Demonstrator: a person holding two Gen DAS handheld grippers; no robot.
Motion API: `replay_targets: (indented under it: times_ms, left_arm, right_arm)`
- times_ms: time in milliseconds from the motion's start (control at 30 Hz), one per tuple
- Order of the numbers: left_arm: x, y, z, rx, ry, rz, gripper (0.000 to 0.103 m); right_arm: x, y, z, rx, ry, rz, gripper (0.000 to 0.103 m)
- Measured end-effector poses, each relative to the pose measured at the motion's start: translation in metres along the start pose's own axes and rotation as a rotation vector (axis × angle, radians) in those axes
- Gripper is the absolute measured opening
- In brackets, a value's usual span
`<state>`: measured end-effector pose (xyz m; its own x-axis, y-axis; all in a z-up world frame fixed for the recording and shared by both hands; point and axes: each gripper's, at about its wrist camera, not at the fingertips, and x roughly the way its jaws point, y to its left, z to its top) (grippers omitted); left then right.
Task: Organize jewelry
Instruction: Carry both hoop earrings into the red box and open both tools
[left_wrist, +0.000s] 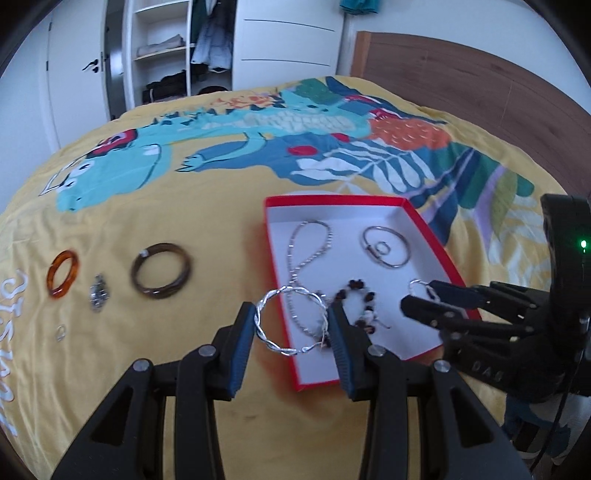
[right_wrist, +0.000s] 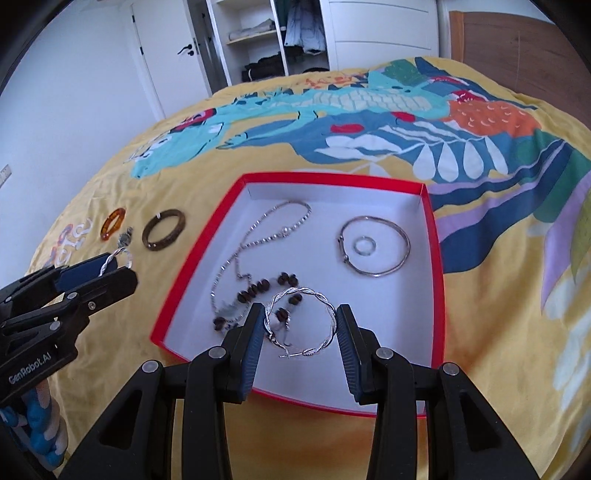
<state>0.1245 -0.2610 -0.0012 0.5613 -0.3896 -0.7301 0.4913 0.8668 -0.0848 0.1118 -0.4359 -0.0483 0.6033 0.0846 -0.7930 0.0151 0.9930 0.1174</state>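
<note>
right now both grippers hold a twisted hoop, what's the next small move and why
Probably lower the right gripper and release its twisted silver hoop: it already hangs over the red box, while the left gripper with its hoop sits only at the box's edge.

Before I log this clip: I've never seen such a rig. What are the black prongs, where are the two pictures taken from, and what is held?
No robot here: a person holds a pair of tongs in each hand, with a wide-angle camera on each looking along its fingers. One picture is from the left tongs, the other from the right tongs; each also shows the other pair at its edge. Each pair is shut on a twisted silver hoop: left hoop, right hoop. Below is a bed with a yellow cover. On it sits a red box holding a chain, a beaded bracelet, a bangle and a ring. Beside the box lie an amber ring, a brown bangle and small silver pieces.
</note>
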Motion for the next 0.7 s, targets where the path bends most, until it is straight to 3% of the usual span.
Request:
replay_targets:
  times_ms: [300,700]
  left_arm:
    - [0.054,-0.024,0.024,0.033,0.065,0.017,0.038]
    - [0.091,-0.027,0.009,0.056,0.175,0.036,0.038]
  right_arm:
    - [0.023,-0.014,-0.001,-0.053,0.064,0.029,0.039]
    - [0.045,-0.007,0.003,-0.190,0.165,0.012,0.039]
